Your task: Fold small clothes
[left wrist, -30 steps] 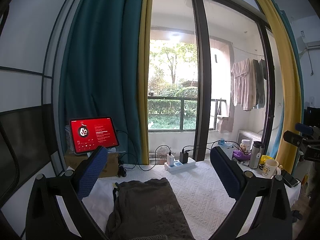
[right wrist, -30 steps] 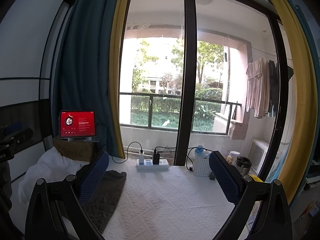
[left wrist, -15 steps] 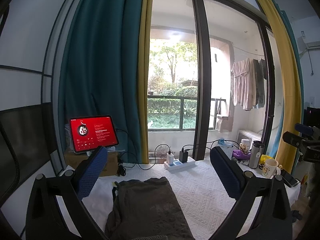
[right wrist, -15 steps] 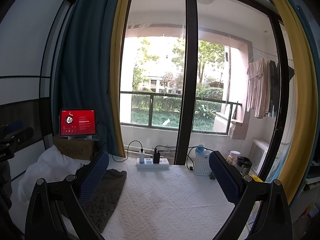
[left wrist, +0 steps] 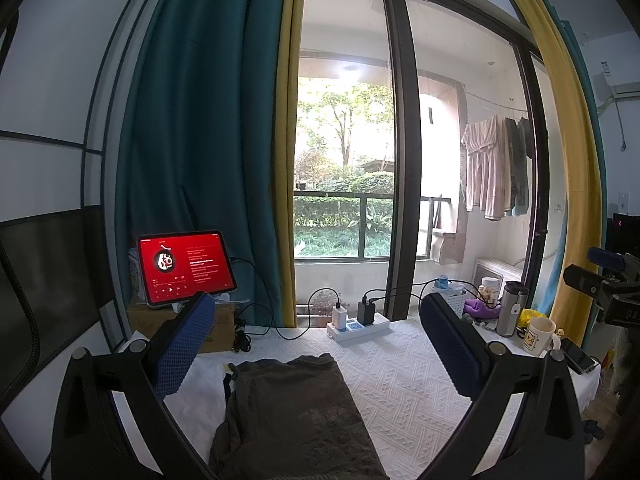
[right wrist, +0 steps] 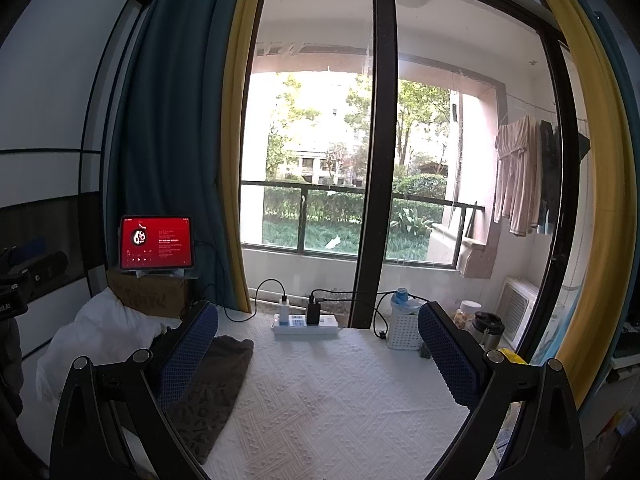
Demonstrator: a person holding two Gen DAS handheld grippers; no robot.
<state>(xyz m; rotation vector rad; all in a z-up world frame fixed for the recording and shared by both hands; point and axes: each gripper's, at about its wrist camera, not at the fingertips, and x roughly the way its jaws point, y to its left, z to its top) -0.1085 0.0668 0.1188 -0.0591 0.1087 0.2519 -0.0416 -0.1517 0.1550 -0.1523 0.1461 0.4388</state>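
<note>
Both tongs are spread wide and grasp nothing: the left tongs (left wrist: 316, 344) hang over the garment (left wrist: 292, 412), the right tongs (right wrist: 318, 350) over bare table (right wrist: 340, 400). The dark garment lies flat on the table's left part. We judge the fold not yet begun; we should lower each tongs to a near corner and pinch one layer only. The left view shows a mug (left wrist: 538, 336); the right shows a pillow (right wrist: 96, 336).

Daylight pours through the window (right wrist: 372, 152), blown out to white glare outdoors. The room inside stays dimmer, walls grey. Fisheye distortion bows the curtains (left wrist: 560, 128), and black vignetting fills the corners.
</note>
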